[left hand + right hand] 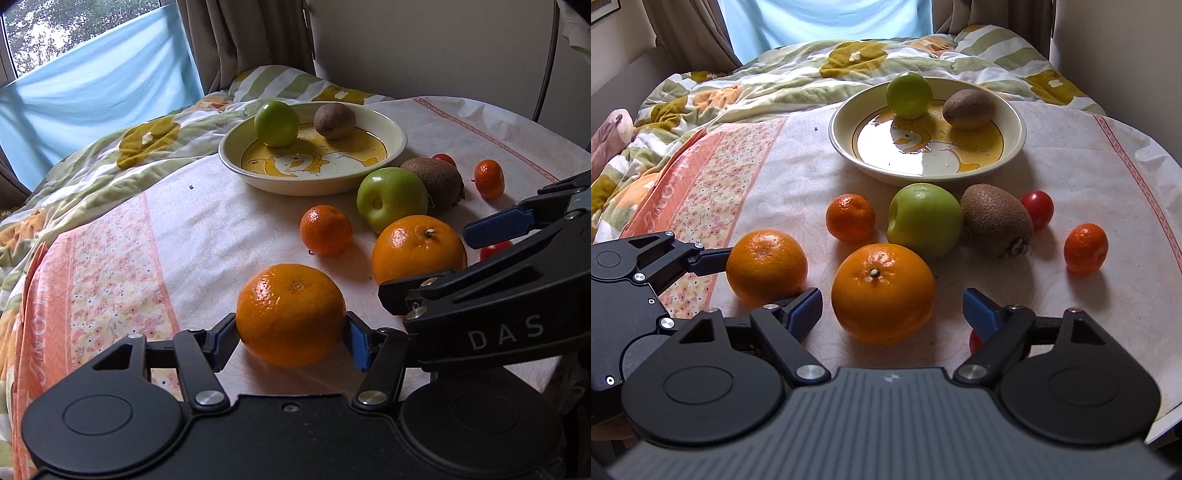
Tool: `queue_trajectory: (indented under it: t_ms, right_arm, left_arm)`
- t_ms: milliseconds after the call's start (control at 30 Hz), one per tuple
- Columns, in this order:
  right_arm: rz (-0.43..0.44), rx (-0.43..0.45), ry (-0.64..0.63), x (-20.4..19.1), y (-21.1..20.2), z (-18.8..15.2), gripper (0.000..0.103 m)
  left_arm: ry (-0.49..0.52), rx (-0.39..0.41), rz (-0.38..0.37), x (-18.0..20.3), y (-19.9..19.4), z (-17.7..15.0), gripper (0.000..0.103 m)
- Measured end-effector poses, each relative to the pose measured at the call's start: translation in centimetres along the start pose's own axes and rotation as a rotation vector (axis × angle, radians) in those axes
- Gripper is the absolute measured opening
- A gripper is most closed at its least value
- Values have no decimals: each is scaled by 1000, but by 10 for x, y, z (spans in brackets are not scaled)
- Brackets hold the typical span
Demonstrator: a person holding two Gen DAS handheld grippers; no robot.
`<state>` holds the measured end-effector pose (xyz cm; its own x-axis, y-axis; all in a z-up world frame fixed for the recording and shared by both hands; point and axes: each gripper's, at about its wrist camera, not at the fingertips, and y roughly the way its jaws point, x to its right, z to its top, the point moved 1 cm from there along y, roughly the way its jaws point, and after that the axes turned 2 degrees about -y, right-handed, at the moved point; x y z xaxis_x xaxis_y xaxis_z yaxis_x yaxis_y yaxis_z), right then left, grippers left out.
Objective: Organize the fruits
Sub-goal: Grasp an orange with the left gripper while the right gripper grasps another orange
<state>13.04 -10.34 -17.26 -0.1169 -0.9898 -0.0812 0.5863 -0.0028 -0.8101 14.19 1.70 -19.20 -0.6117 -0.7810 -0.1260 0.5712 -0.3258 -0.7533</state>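
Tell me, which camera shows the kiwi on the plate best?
The right wrist view: the kiwi on the plate is nearer the middle and looks bigger. In the left wrist view the same kiwi is smaller and farther off.

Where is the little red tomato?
In the right wrist view, the red tomato sits on the tablecloth right of centre, just behind the loose kiwi, with a small mandarin further right.
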Motion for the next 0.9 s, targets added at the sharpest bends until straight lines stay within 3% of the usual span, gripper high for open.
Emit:
queue_trajectory:
  t_ms: [100,367,467,900]
  right_arm:
    - [3,-5,-7,-2,4,0,86]
    - [3,-9,-21,-3,8,2,85]
    - [17,-15,-22,-3,10,1,79]
    - [39,-9,-17,1,-1,7,78]
  left_arm:
    - [-1,-1,6,1,0,0,64]
    - [-36,-7,23,-1,-1,0,64]
    - [-41,-7,28,-2,-3,-2,64]
    - [-60,10,58,-4,-15,1,64]
